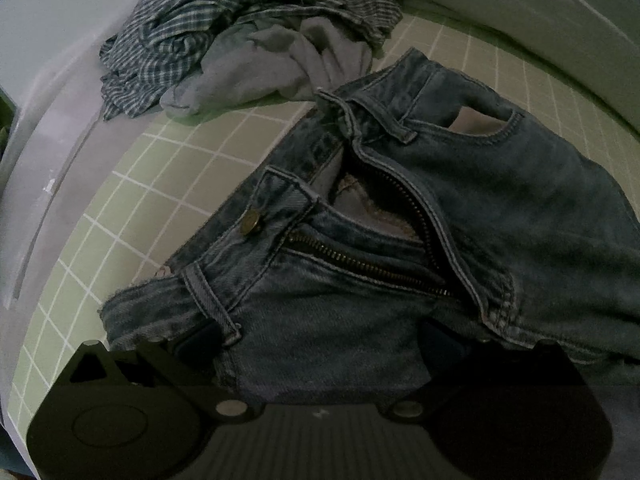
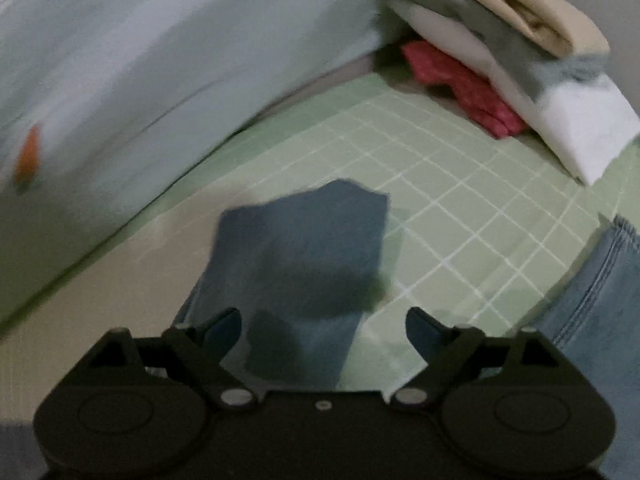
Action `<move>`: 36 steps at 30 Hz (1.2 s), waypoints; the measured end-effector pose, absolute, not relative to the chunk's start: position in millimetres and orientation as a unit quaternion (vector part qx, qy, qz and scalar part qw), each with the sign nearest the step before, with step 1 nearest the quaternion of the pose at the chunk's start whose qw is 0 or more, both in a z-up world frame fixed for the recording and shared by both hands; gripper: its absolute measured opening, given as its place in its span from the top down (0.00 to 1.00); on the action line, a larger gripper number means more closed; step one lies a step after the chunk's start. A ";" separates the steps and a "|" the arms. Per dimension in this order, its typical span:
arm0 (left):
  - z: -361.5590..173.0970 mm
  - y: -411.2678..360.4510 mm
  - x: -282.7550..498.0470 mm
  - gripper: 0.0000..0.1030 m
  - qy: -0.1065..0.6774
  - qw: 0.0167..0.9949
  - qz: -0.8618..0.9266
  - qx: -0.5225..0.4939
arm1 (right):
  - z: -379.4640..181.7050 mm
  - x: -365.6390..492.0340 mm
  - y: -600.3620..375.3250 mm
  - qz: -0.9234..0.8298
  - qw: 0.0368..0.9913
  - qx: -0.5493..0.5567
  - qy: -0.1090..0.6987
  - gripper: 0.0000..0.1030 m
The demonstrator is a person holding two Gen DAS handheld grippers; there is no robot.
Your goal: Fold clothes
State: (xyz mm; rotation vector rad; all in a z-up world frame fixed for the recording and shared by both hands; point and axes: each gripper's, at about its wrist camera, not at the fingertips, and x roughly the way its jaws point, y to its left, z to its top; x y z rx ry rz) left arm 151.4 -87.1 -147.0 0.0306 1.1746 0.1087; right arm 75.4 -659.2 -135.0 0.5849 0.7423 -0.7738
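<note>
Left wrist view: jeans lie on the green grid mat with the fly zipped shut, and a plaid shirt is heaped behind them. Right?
Not quite: the fly is open, its zipper undone. The left wrist view shows it. The rest holds: the jeans lie on the green grid mat, with the plaid shirt heaped behind.

My left view: green mat [image 1: 160,184] with white grid lines covers work surface, running from near left to far right. Pale white panel [image 1: 48,120] borders mat on left; another white panel [image 1: 520,8] curves along far right edge.

My right view, blurred: same grid mat [image 2: 460,208] spreads right and far. Pale wall [image 2: 160,60] rises at left, small orange mark [image 2: 28,156] on it, what it is unclear. Plain beige strip [image 2: 100,280] lies near left, between wall and mat.
</note>
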 end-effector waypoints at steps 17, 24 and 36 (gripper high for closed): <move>-147.4 -88.0 150.3 0.00 0.551 0.832 0.062 0.009 | -121.9 84.2 -700.0 -0.336 0.833 0.324 0.298 0.80; -147.1 -89.4 147.9 0.00 0.545 0.835 0.074 0.005 | -90.0 -31.1 -620.2 -0.323 0.878 0.249 0.252 0.80; -147.0 -89.7 148.6 0.00 0.544 0.835 0.080 0.003 | -82.9 -56.6 -609.0 -0.341 0.871 0.191 0.297 0.24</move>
